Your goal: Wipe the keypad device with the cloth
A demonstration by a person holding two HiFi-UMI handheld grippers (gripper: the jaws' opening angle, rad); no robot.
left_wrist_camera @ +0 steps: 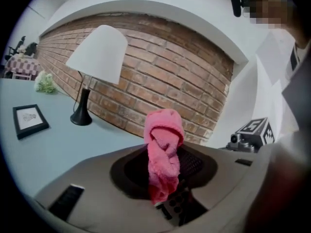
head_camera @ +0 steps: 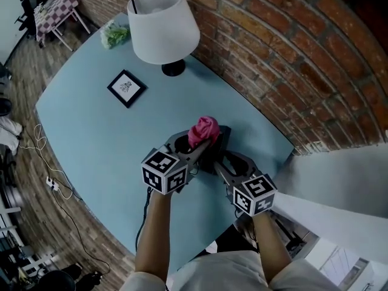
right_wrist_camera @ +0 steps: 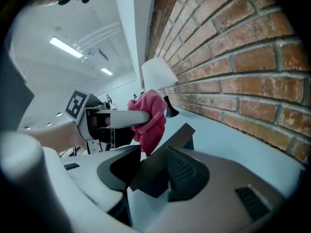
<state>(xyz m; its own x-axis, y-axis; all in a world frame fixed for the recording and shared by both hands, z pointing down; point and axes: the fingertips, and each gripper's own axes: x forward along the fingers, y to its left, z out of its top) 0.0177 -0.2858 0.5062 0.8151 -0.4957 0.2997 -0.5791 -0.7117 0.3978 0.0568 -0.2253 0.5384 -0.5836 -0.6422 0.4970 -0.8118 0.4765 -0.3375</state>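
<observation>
Left tongs are seen closed on the pink cloth, bunched upright. Right tongs are clamped on the dark keypad device, tilted above the tabletop beside the brick wall. The cloth's lower end is laid against the keys.

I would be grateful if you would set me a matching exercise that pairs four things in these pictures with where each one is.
Things:
1. pink cloth
2. keypad device
3. lamp
4. framed picture

Places:
A. lying flat on the table, away from the wall
B. clamped in the right gripper
C. clamped in the left gripper
D. standing upright close to the brick wall

Pairs: 1-C, 2-B, 3-D, 4-A
</observation>
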